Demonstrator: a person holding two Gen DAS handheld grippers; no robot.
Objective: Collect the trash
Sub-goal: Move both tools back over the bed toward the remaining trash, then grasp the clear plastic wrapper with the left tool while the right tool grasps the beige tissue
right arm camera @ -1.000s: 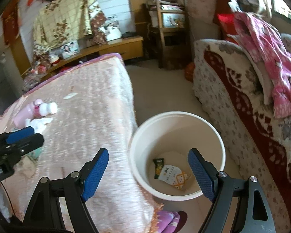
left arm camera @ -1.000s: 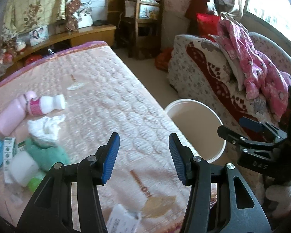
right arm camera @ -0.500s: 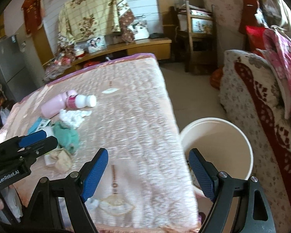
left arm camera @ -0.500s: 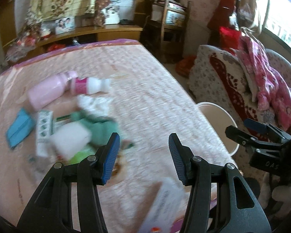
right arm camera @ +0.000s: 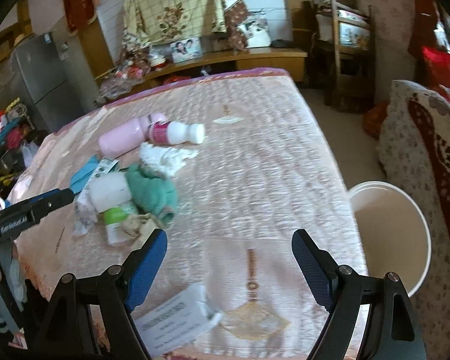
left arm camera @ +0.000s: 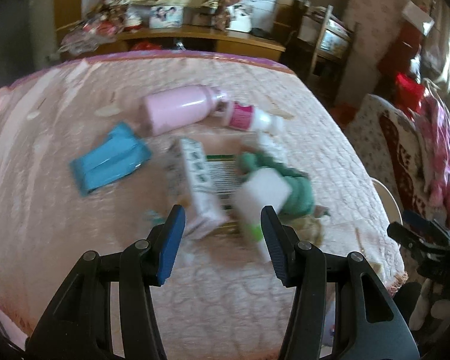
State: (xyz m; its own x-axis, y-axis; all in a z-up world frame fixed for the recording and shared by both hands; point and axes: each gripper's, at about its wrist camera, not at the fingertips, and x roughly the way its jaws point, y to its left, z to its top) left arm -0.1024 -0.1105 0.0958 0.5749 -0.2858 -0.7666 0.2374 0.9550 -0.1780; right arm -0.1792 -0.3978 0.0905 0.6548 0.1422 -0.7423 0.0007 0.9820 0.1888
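Left wrist view: the left gripper (left arm camera: pixel 222 240), jaws part open and empty, points at the white carton (left arm camera: pixel 199 192) lying lengthwise just ahead on the bed (left arm camera: pixel 45 210), nearer it than the wide-open, empty right gripper (right arm camera: pixel 229 265).

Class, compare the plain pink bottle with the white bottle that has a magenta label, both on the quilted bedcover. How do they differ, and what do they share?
The plain pink bottle is pink all over; the white bottle with the magenta label is white with a bright band. The pink bottle looks larger and wider; the white bottle looks slimmer, narrowing to a waist before its far end. Both lie on their sides on the quilted bedcover, end to end, apparently touching.
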